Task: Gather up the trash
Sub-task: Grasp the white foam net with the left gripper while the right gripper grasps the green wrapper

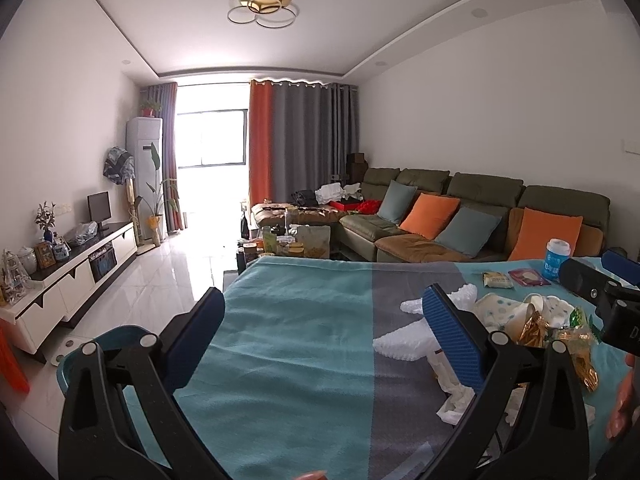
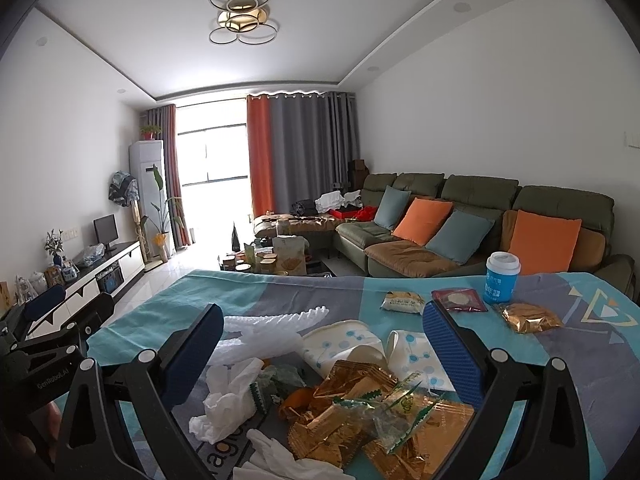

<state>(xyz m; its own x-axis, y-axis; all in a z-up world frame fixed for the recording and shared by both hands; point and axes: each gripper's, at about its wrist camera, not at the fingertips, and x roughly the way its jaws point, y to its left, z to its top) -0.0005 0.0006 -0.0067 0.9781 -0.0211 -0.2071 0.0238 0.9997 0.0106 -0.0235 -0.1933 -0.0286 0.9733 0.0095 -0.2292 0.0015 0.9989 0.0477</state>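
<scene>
The trash lies in a loose heap on the table: gold foil wrappers (image 2: 352, 392), green-edged clear wrappers (image 2: 400, 404), crumpled white tissue (image 2: 228, 396), two crushed paper cups with blue dots (image 2: 344, 346) and a strip of white foam wrap (image 2: 276, 320). The heap sits on a teal and grey tablecloth (image 2: 168, 304), toward its near right part. The right gripper (image 2: 320, 360) hangs just above this pile with its jaws spread wide, the wrappers and cups showing between its blue pads (image 2: 452, 352); it holds nothing.

Farther back on the cloth lie a small sealed snack packet (image 2: 402, 302), a dark red packet (image 2: 460, 300) and another gold wrapper (image 2: 528, 318), beside an upright blue cup with a white lid (image 2: 502, 278).

The left gripper (image 1: 324, 344) is also wide open and empty, poised over bare cloth to the left of the pile (its right pad overlaps the foam wrap (image 1: 404, 342) in its own view). Below the table's left edge a teal bin rim (image 1: 116, 334) shows.

Behind the table stand a green sofa (image 2: 480, 192) with orange and grey-blue cushions, a cluttered coffee table (image 2: 272, 260) and a white TV cabinet (image 1: 80, 276).
</scene>
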